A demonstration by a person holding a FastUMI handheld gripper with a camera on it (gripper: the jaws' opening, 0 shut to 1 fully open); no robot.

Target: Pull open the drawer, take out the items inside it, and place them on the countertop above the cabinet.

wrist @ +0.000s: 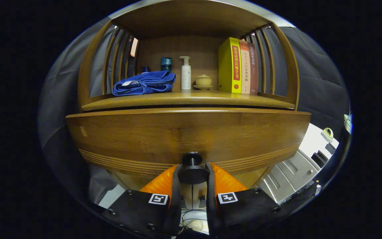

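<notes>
The gripper [192,174] is pinching the round dark knob [192,167] at the lower middle of the brown wooden drawer front [184,136], with one finger pressed on each side of the knob's disc. The drawer front stands slightly forward of the wooden cabinet [287,66] frame, a thin dark gap showing along its top edge; whatever lies inside it is hidden. Above the drawer runs the wooden tabletop [191,98], set under a slatted wooden surround. On it, from one side to the other, lie a folded blue towel [144,83], a small dark blue jar [145,69] just behind the towel, a teal glass bottle [166,64], a white pump dispenser bottle [185,73], a small cream lidded cup on a saucer [203,82], and three upright books [239,65], the nearest one yellow. Beyond the cabinet's side, lower down, stands a white cabinet with small round knobs [297,172].
</notes>
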